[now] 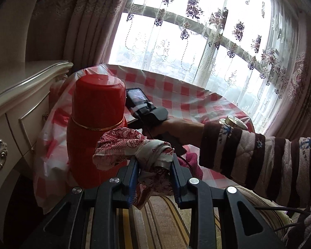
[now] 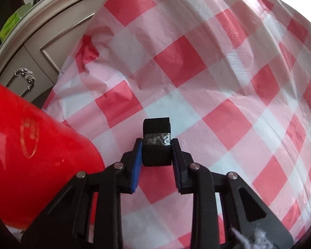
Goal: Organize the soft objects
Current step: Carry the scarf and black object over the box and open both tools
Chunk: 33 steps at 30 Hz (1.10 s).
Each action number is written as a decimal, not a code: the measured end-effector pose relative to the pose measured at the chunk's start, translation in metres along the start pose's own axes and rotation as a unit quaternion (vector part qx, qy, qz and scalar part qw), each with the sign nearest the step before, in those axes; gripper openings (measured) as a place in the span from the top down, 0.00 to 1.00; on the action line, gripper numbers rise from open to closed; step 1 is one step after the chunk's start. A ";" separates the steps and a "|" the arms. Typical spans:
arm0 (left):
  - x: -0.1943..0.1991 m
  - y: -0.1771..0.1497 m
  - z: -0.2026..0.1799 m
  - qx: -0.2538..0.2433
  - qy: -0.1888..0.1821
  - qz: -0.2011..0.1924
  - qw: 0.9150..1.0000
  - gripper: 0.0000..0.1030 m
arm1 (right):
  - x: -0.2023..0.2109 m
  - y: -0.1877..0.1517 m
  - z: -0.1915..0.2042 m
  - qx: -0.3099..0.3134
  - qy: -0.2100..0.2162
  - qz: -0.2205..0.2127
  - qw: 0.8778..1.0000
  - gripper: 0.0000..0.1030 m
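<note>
**Scarf Lifted, Black Strap Pinched**

Left hand-held gripper [image 1: 154, 161]: jaws nearly closed, clamped on a bunched red-and-white patterned scarf [image 1: 130, 145], held off the checked tabletop [image 1: 188, 95] at its near edge, just beside the red thermos [image 1: 95, 124]. Right hand-held gripper [image 2: 157, 145]: jaws narrowed, pads pressing both sides of a small black folded strap [image 2: 156, 143] lying on the cloth toward the left edge, near the thermos. Striped sleeve [image 1: 248, 157] reaching across the near edge.
</note>
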<state>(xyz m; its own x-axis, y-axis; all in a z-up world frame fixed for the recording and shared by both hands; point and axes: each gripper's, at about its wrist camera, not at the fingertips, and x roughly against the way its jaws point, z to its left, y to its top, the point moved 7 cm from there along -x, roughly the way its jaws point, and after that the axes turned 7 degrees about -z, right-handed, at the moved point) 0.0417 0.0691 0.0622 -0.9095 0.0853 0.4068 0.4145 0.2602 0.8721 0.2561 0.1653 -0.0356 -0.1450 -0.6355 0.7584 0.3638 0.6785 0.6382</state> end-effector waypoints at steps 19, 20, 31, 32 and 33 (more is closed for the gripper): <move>0.037 0.006 -0.026 0.018 0.005 -0.039 0.999 0.71 | 0.274 -0.143 0.041 -0.087 -0.086 -0.122 0.985 0.70; 0.037 0.005 -0.031 0.017 -0.001 -0.038 0.999 0.71 | 0.289 -0.154 0.043 -0.094 -0.088 -0.129 0.983 0.70; 0.043 0.006 -0.110 -0.022 -0.077 -0.036 0.996 0.71 | 0.418 -0.273 0.030 -0.187 -0.187 -0.179 0.948 0.70; 0.041 0.005 -0.119 -0.026 -0.085 -0.034 0.995 0.71 | 0.428 -0.284 0.027 -0.193 -0.202 -0.181 0.943 0.70; 0.040 0.005 -0.128 -0.029 -0.095 -0.032 0.995 0.71 | 0.439 -0.296 0.024 -0.200 -0.218 -0.182 0.938 0.70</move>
<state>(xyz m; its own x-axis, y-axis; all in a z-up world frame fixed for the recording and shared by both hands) 0.0118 -0.0498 0.1175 -0.9215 0.2519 0.2956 0.3512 0.2152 0.9112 0.0628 -0.3054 0.1118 -0.6567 -0.5282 0.5383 0.5207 0.1988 0.8303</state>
